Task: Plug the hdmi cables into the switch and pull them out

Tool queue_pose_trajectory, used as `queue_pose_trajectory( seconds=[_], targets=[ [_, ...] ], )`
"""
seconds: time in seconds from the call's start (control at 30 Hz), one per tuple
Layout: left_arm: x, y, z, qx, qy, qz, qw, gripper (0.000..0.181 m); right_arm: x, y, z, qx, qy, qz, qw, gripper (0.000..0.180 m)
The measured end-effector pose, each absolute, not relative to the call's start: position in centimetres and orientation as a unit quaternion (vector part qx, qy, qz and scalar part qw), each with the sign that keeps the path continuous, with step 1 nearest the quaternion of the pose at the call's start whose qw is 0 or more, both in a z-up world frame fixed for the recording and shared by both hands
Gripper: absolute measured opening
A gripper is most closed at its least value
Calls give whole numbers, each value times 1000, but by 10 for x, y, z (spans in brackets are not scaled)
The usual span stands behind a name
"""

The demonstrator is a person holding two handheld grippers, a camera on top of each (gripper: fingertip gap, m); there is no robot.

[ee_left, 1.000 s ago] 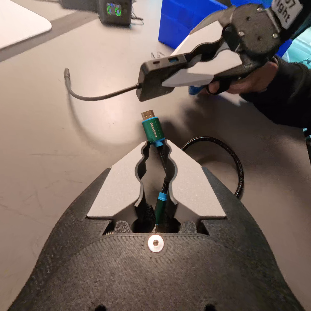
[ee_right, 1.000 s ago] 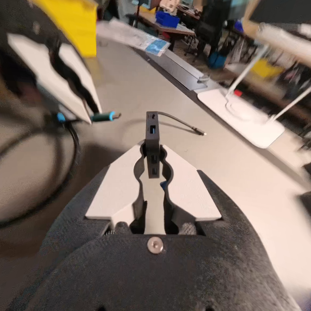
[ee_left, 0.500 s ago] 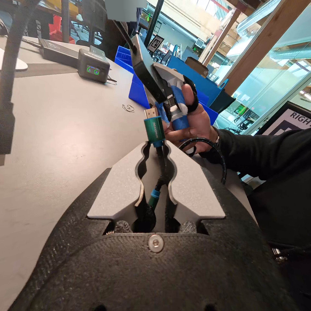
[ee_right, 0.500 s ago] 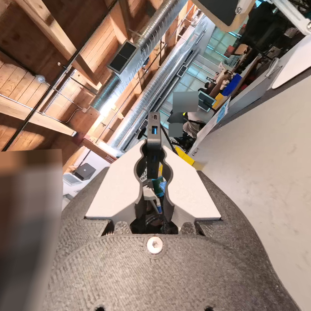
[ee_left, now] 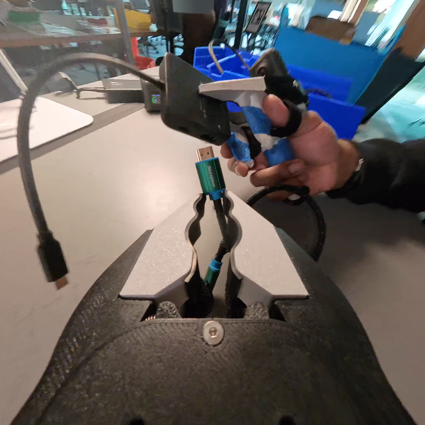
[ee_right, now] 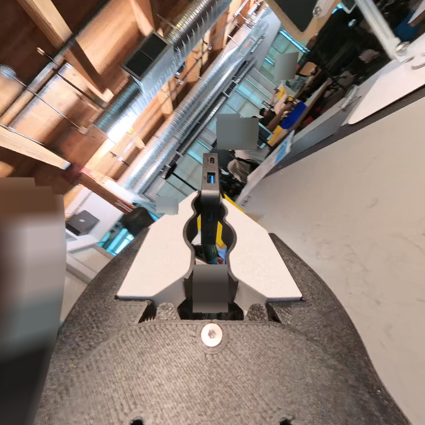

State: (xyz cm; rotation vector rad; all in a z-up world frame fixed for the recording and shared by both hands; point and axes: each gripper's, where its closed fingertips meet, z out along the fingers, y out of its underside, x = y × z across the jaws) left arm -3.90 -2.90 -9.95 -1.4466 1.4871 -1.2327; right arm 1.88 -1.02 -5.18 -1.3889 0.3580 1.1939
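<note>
Green-shelled HDMI plug (ee_left: 209, 177) poised just below the flat black switch box (ee_left: 193, 105).

The left gripper (ee_left: 213, 200) clamps the stiff braided black cable (ee_left: 222, 220) right behind the rigid plug; the right gripper (ee_right: 209, 202) pinches the light, smooth switch box mid-body, likely prone to twisting under insertion force.

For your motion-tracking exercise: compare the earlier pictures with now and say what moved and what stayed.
The right hand-held gripper lifted the switch off the table and turned it up above the HDMI plug; its pigtail cable now dangles. Unchanged: both grips, plug not inserted.
</note>
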Motion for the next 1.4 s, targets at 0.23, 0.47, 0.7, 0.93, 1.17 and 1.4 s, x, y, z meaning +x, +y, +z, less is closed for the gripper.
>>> queue_pose_trajectory(
  seconds=[0.23,0.47,0.7,0.93,1.17,1.4],
  targets=[
    [-35,-27,-121,-559,629,-354,409,17,15,-5,-74,-679,141,432,577,14],
    [-31,-32,-123,-536,645,-334,430,17,17,-5,-82,-689,157,448,548,13],
    [-28,-40,-120,-463,683,-289,486,17,20,-11,-89,-690,156,500,500,13],
    [-27,-47,-108,-415,681,-294,526,17,20,-19,-77,-656,142,558,488,13],
    [-25,-49,-108,-402,686,-269,543,16,17,-23,-73,-677,106,520,510,14],
    [-26,-58,-104,-346,708,-230,571,16,15,-28,-72,-672,88,549,489,14]
  ],
)
